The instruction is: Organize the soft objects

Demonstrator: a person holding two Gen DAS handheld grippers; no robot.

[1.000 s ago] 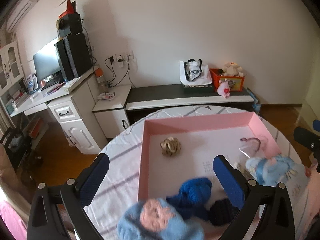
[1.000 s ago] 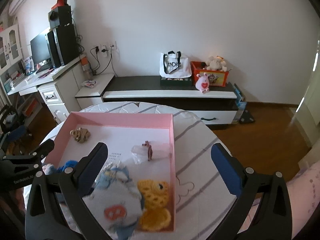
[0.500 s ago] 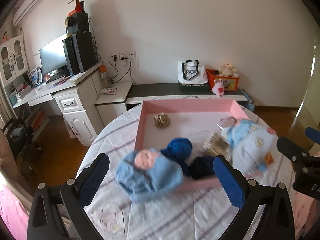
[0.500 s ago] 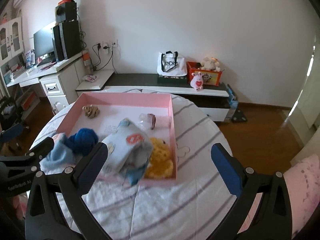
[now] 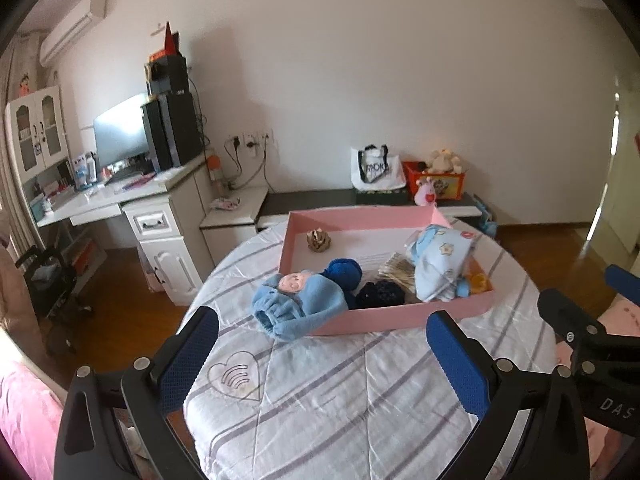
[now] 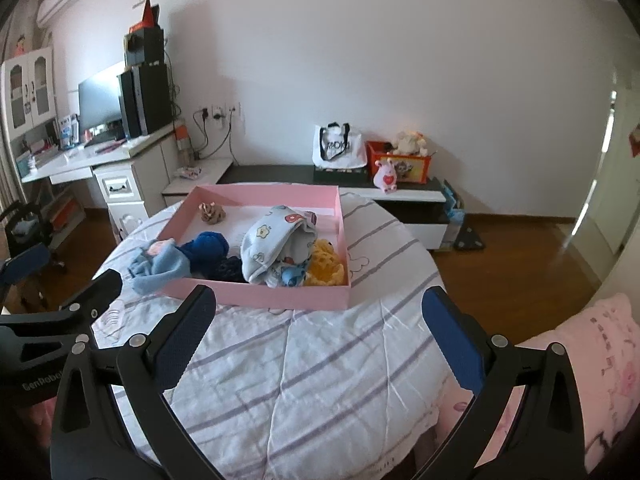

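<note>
A pink tray (image 5: 400,318) (image 6: 256,300) sits on the round striped table (image 5: 340,392) (image 6: 304,360). It holds a patterned pale cloth (image 5: 440,260) (image 6: 272,244), a blue yarn ball (image 5: 342,272) (image 6: 206,246), a dark knit piece (image 5: 380,294), a yellow knit toy (image 6: 326,266) and a beige scrunchie (image 5: 319,239) (image 6: 212,212). A light blue fleece hat (image 5: 296,306) (image 6: 158,266) hangs over the tray's near left corner. My left gripper (image 5: 320,354) and right gripper (image 6: 320,328) are open and empty, well back from the tray.
A white desk (image 5: 152,208) with monitor and speakers stands at the left. A low dark TV bench (image 5: 320,200) with a tote bag (image 5: 376,168) and toy box (image 5: 436,178) runs along the wall. A pink cushion (image 6: 580,360) lies at the right. Wooden floor surrounds the table.
Both grippers have pulled back and up from the tray, so the whole table now shows. The blue hat and patterned cloth lie where they were let go.
</note>
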